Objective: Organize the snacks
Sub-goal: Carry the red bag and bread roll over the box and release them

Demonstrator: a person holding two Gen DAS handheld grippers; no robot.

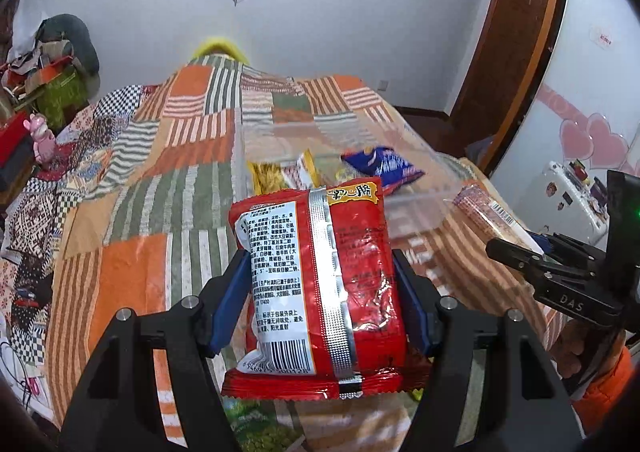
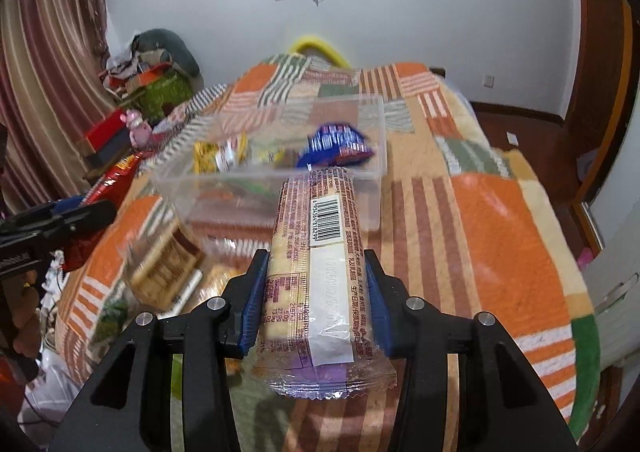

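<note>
A red foil snack packet point(image 1: 316, 284) is clamped by the left gripper point(image 1: 320, 304); a long clear-wrapped biscuit roll point(image 2: 318, 264) is clamped by the right gripper point(image 2: 316, 296), near the bed's point(image 2: 500, 236) transparent plastic bin point(image 2: 372, 140).

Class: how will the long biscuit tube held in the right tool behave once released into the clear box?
The biscuit tube looks cylindrical, so it may roll. Its glossy wrapper seems slippery. It juts out unbent from the right tool, so probably stiff, though breakable inside.

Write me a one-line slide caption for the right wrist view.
Right gripper clamps a cracker sleeve above the patchwork blanket, pointing toward the clear bin of snacks.
</note>
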